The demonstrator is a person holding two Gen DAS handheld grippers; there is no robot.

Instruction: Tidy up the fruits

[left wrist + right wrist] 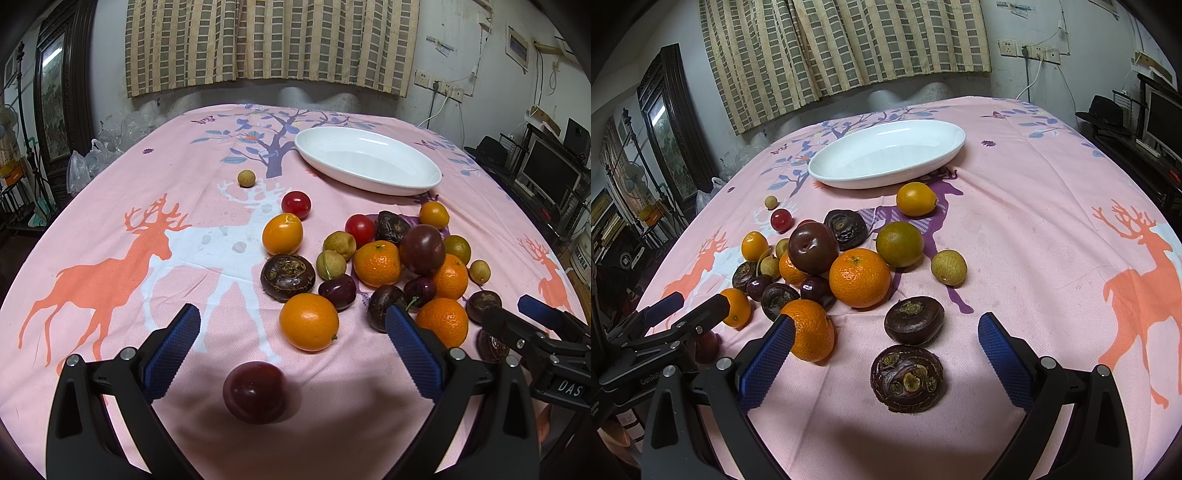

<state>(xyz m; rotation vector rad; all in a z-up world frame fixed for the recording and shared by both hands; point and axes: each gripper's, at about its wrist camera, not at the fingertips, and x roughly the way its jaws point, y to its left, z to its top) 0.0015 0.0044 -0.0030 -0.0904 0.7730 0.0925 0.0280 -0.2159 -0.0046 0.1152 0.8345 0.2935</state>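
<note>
Both hand-held grippers, left [291,334] and right [886,341], gape empty near the fruit heap; white dish [849,177] behind it awaits sorting.

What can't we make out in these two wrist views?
- Left wrist view: the dark brown water chestnut at far right is half covered by the right gripper.
- Right wrist view: a dark red round plum shows only as a sliver behind the left gripper.
- Right wrist view: the small fruits behind the big purple plum overlap, so no exact count.
- Both views: the shallow white oval dish hides the tablecloth beyond it.
</note>
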